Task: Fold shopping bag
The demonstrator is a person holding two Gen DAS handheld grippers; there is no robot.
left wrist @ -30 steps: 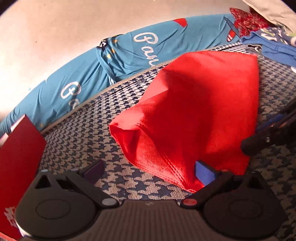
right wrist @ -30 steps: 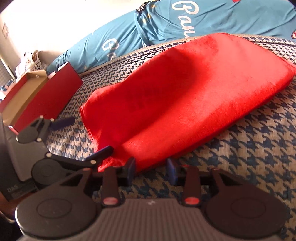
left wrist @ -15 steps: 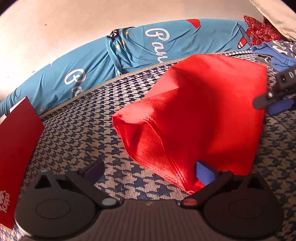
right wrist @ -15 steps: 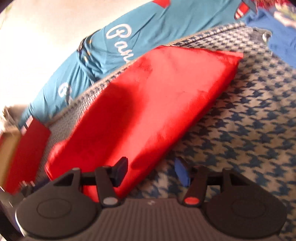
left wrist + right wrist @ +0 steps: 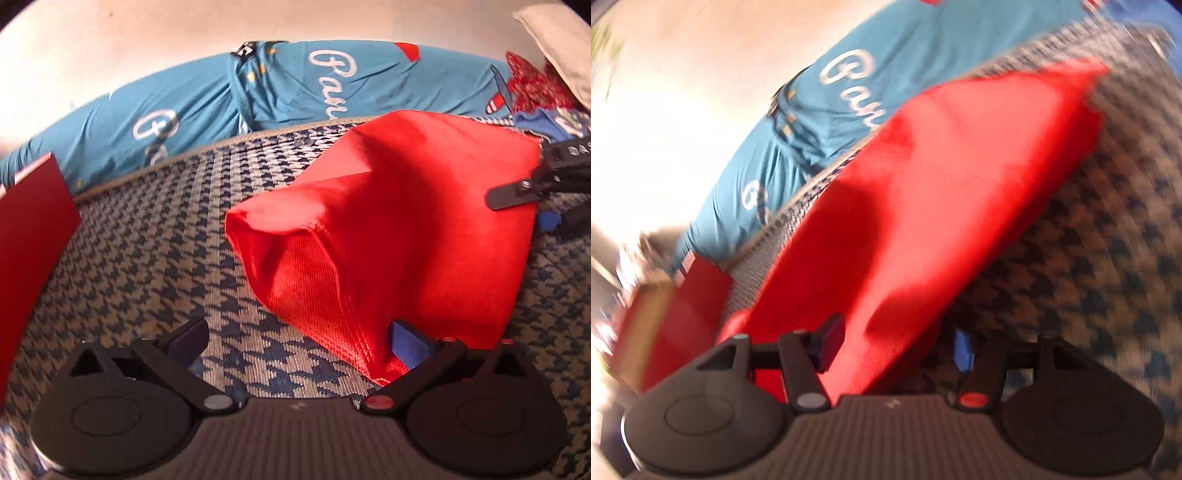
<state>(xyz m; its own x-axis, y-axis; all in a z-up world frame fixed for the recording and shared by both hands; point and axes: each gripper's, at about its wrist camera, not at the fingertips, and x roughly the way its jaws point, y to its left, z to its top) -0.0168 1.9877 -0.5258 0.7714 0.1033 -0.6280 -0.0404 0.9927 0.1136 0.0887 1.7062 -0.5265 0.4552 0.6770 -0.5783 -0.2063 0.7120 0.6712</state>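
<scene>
The left wrist view is sharp and shows the red shopping bag (image 5: pixel 399 221) lying on the houndstooth cover (image 5: pixel 147 266), its near end puffed open, with the right gripper (image 5: pixel 532 206) at the bag's far right edge; the right wrist view is blurred and shows the same bag (image 5: pixel 942 192) as a long slanted strip, plus a red box (image 5: pixel 683 306) with a brown inside at the left, of which the left view catches only a red side (image 5: pixel 29 240); both show the blue bedding (image 5: pixel 288 92) with white lettering behind the cover; the left gripper (image 5: pixel 295 339) has its fingers wide apart, the bag's near corner draped over the right finger (image 5: pixel 406 339), the left finger (image 5: pixel 184 336) over bare cover; nothing is pinched; the right gripper's jaws have just been opening and stand about half apart, the bag's edge between them, the left finger (image 5: pixel 831 339) over the cloth, the blue finger (image 5: pixel 962 350) beside it; pressing cannot be told
</scene>
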